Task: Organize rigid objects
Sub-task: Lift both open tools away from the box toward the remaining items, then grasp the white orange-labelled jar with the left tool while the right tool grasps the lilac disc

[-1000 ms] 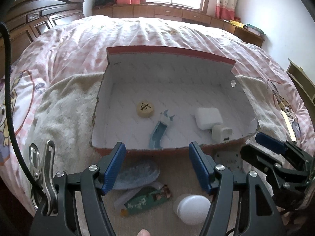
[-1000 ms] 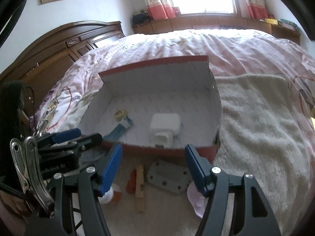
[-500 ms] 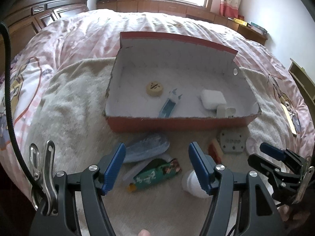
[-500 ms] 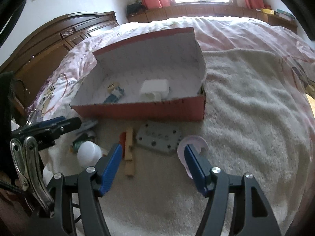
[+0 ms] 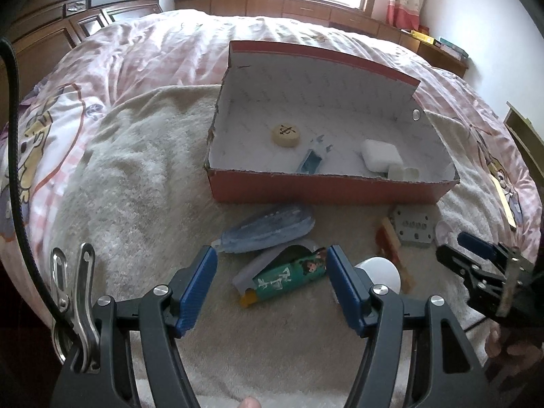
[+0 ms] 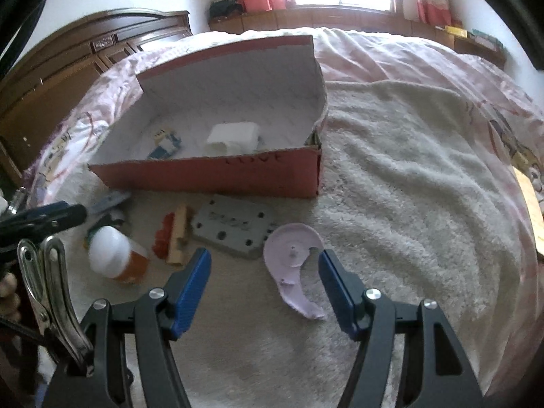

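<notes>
An open red cardboard box lies on a cream towel. It holds a round wooden piece, a blue clip and white chargers. In front of it lie a blue comb-like object, a green packet, a white-capped bottle, a small wooden brush, a grey plate with holes and a lilac plastic piece. My left gripper is open above the green packet. My right gripper is open around the lilac piece.
The towel covers a pink quilted bed. A dark wooden headboard stands at the left. Low cabinets under a window run along the far wall. The right gripper also shows in the left wrist view.
Both grippers have pulled back from the box toward me. The loose objects in front of the box have come into fuller view. Both stay open.
</notes>
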Demonstrator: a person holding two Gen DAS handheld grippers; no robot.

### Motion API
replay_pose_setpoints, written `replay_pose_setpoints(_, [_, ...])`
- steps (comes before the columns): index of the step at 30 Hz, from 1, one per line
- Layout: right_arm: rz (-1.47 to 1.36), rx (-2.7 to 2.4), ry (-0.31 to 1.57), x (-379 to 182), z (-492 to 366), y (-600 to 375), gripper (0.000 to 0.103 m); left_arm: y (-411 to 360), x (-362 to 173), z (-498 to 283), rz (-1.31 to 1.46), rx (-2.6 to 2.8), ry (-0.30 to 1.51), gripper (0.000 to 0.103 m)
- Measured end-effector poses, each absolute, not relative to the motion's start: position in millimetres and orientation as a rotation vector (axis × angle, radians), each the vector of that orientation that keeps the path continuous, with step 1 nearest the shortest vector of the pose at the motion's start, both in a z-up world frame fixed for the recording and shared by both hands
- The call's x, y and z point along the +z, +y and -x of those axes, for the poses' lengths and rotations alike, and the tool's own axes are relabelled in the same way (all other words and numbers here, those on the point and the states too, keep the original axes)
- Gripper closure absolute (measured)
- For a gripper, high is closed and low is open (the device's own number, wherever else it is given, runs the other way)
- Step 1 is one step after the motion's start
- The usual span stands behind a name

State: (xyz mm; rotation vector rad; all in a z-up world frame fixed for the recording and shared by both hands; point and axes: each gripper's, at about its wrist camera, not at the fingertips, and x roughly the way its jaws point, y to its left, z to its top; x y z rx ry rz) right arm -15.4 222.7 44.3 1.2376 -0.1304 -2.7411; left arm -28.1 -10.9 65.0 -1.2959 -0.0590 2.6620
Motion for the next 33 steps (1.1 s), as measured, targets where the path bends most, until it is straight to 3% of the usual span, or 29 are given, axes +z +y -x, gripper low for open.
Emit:
replay_pose_setpoints(10, [-1.241,-2.721,-0.043,32.0,34.9,227.4,0.035,-5.5,62.0,20.1,1.295,2.638,-0.025,0.035])
replay_pose_setpoints(14, [-1.220,-2.722,-0.026,33.4,30.1,225.6,0.059,-1.9,63.4,17.2,1.288,2.625,-0.017,0.035])
replay_pose_setpoints(33, [-1.244,-2.608,-0.162,35.6,-4.6,209.5,0.060,44.6,55.2,-1.1,1.221,2.508,0.071,0.035])
